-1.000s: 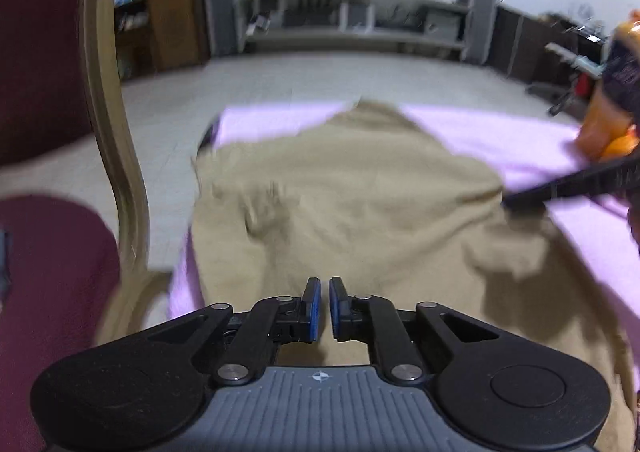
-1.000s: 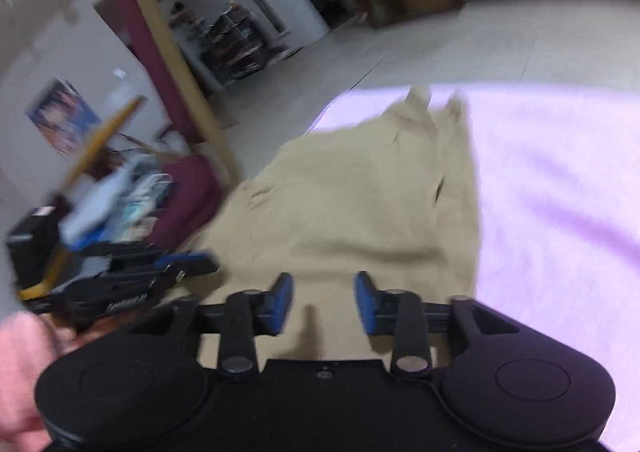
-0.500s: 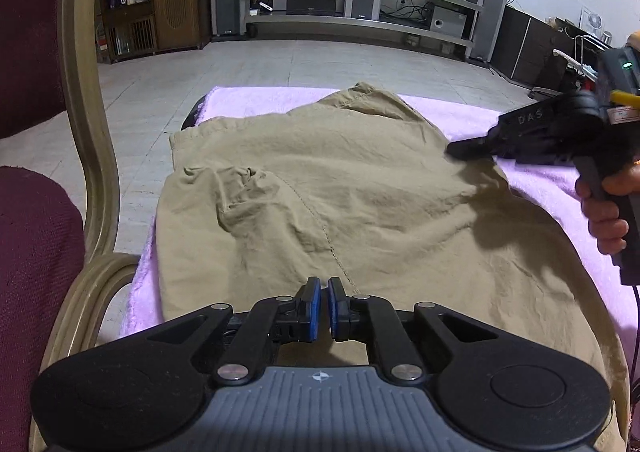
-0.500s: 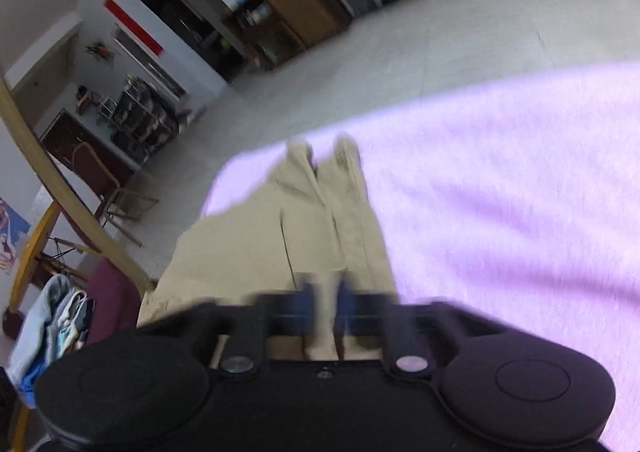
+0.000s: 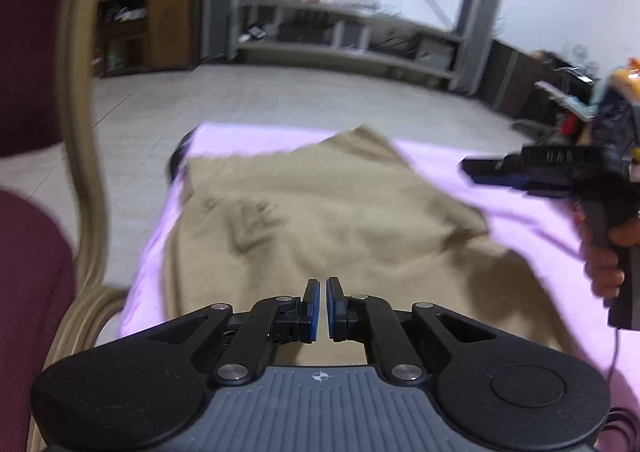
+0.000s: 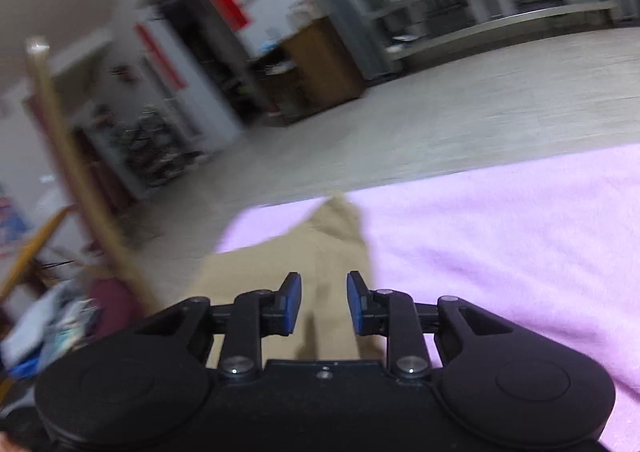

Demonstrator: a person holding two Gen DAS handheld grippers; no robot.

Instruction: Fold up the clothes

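Nearest the left wrist camera, the left hand-held gripper [image 5: 322, 302] is sitting with its blue pads almost together and nothing pinched between them, hovering just over the near part of the trousers [image 5: 320, 211]. In the right wrist view the right hand-held gripper [image 6: 324, 302] is showing its pads apart; its jaws have just been opening, and the tan cloth is lying under the gap rather than being squeezed in it. From the left camera that gripper [image 5: 476, 167] is hanging above the pink cover [image 5: 520, 211], beside the trousers' right edge, well apart from the cloth.

The trousers are lying spread on the cover over the counter, rumpled on the left, one corner reaching toward the far edge. A chair [image 5: 80, 131] is standing close on the left, and shelving [image 5: 352, 47] is lining the far wall.

The step in hand is probably picking fresh grip points for the next fold. Doing it well likely means each gripper taking an edge or corner, biting through all the layers, lifting both sides evenly and carrying the cloth across without dragging the cover. The views are blurred, so seams are hard to read.
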